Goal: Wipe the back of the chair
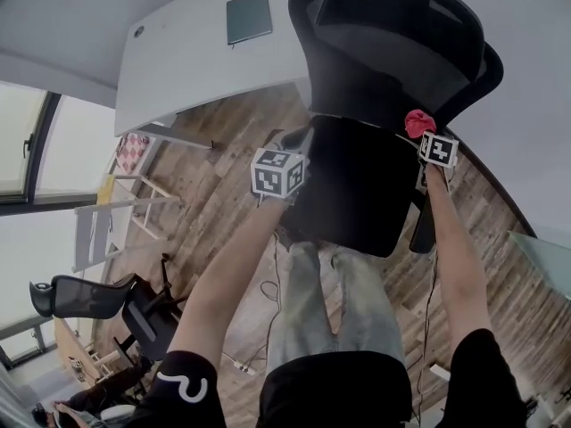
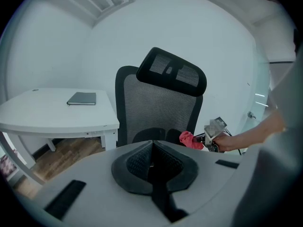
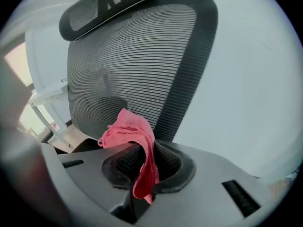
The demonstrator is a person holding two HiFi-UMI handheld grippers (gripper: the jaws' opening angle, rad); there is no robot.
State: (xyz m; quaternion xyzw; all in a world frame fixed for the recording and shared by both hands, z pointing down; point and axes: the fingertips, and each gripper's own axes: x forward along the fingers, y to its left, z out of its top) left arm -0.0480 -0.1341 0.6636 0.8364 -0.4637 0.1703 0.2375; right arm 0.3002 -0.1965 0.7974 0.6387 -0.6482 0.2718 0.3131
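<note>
The person's bare arms (image 1: 227, 275) stretch out toward the black mesh chair (image 1: 393, 69), a gripper in each hand. The right gripper (image 3: 147, 167) has its fingers clamped on a red cloth (image 3: 135, 134), which bunches up close to the lower mesh of the backrest; whether it touches, I can't tell. The left gripper (image 2: 154, 167) hangs beside the seat, fingers closed together on nothing. Beside the chair stands a white worktop (image 2: 57, 115) carrying a dark notebook (image 2: 81, 98).

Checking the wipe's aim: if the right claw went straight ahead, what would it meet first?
The cloth it grips would likely touch the chair back first, low on the mesh; gap unclear.
</note>
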